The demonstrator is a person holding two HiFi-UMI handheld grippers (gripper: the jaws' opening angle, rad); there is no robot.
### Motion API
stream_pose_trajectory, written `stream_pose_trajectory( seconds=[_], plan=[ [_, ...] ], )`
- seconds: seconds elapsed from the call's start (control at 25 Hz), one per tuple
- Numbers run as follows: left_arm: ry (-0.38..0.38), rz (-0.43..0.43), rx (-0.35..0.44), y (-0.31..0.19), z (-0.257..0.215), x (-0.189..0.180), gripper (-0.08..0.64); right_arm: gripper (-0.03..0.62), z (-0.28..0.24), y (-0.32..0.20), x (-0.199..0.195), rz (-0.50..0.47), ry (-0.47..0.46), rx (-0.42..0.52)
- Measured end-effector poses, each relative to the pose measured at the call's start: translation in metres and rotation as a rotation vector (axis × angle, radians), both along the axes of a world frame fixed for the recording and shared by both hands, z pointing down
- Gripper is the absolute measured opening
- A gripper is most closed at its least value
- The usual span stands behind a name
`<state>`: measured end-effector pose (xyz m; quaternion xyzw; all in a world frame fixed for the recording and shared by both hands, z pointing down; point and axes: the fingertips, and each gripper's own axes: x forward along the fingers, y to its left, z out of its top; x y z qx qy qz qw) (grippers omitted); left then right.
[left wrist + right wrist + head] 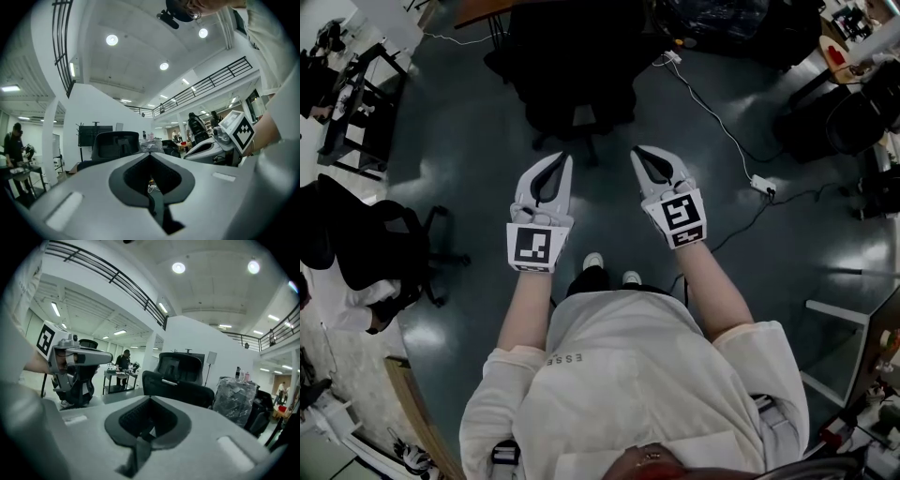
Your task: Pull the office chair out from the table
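Head view alone shows base of office chair (pixel 572 75), left gripper (pixel 565 159) and right gripper (pixel 638 152) clenched, empty.

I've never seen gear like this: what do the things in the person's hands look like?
The left gripper and right gripper are pale grey, beak-shaped shells, each with a dark hollow and a cube bearing black-and-white square markers. The person wears a cream top, its sleeves ending near the elbows.
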<state>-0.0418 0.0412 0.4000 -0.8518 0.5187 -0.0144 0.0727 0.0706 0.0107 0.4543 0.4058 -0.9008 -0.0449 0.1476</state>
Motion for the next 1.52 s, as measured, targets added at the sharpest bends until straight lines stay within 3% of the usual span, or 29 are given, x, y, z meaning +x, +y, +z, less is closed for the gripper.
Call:
stream_pose_trajectory(
  seconds=[0.28,0.52,0.68,1.2,1.52],
  plan=[
    [0.093,-0.07,-0.053,0.041,0.018,0.042,0.017,-0.008,0.028,0.048,0.043,-0.057,-0.072,-0.101],
    [0.125,-0.138,-0.065,0.078,0.035,0.067,0.017,-0.008,0.044,0.083,0.069,-0.106,-0.102,-0.126],
    [0.115,-0.165,-0.104,0.097,0.044,0.075,0.017,-0.008,0.049,0.098,0.082,-0.105,-0.17,-0.194],
    [0.152,-0.096,-0.102,0.125,0.038,0.084,0.017,-0.009,0.032,0.137,0.073,-0.165,-0.172,-0.146],
    [0.14,-0.048,-0.102,0.131,0.036,0.084,0.017,-0.009,0.025,0.144,0.07,-0.14,-0.176,-0.136]
  ],
)
